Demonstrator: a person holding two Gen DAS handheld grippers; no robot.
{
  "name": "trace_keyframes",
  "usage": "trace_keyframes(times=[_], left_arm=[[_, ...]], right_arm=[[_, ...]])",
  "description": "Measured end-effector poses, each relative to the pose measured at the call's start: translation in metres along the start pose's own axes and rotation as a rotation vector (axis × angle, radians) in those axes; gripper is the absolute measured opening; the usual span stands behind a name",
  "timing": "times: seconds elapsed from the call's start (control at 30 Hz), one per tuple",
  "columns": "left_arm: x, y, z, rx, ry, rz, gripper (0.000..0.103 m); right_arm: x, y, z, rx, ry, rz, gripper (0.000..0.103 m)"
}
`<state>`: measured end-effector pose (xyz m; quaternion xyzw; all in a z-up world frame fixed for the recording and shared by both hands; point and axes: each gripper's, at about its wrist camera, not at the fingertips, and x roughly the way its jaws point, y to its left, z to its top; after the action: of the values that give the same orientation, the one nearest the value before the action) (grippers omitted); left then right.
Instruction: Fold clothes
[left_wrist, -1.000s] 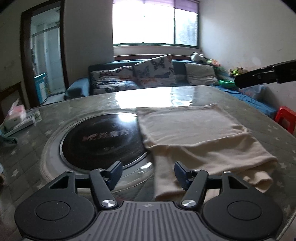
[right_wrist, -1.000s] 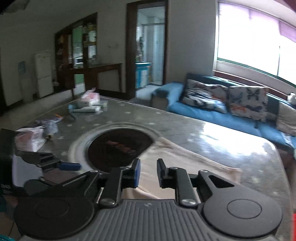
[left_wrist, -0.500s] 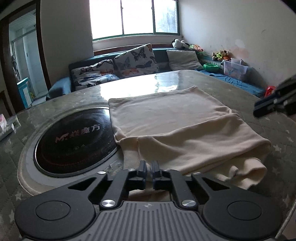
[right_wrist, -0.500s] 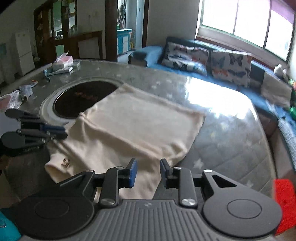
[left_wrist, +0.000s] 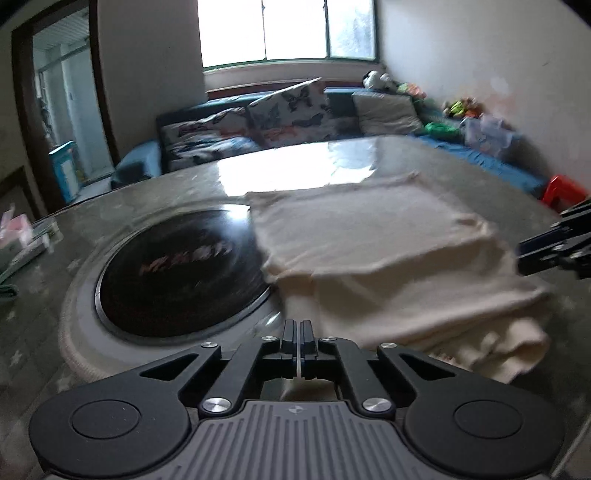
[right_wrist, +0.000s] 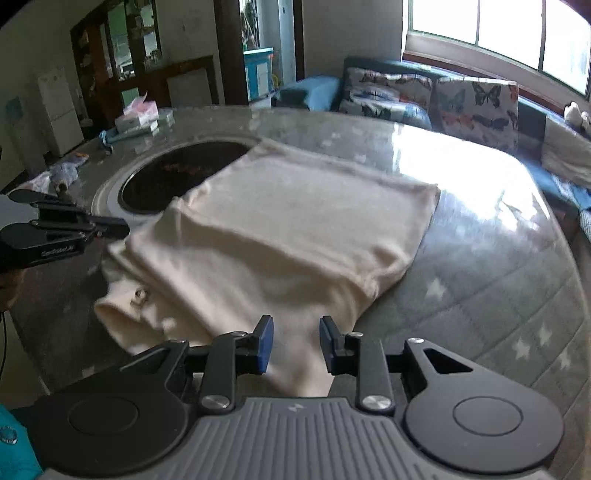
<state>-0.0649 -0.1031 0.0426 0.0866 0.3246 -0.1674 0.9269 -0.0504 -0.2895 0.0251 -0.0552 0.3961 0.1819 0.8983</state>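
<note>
We see a cream garment, partly folded, on the round bench. Our left claw is pinched on its near edge, likely to lift it. Our right claw hovers narrowly parted over the opposite corner, gripping nothing.

We note one cream garment, soft knit, lying partly folded on the grey starred surface. Its upper layer lies flat and roughly rectangular; the far-left corner overlaps the rim of the dark round inset plate. Beneath it, a lower layer bunches out at the near edge into a rolled cuff-like fold. A small tag or button shows there.
</note>
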Motion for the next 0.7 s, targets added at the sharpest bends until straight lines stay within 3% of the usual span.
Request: trace_keyframes(times=[0.17, 0.37, 0.7], left_arm=[[0.017, -0.016, 0.021, 0.003, -0.006, -0.082, 0.005], [0.051, -0.024, 0.025, 0.017, 0.041, -0.066, 0.006], [0.048, -0.024, 0.021, 0.048, 0.027, -0.055, 0.009]], right_arm=[[0.015, -0.010, 0.019, 0.031, -0.020, -0.030, 0.027], [0.039, -0.019, 0.020, 0.078, -0.011, -0.042, 0.024], [0.039, -0.013, 0.024, 0.047, -0.024, -0.048, 0.024]])
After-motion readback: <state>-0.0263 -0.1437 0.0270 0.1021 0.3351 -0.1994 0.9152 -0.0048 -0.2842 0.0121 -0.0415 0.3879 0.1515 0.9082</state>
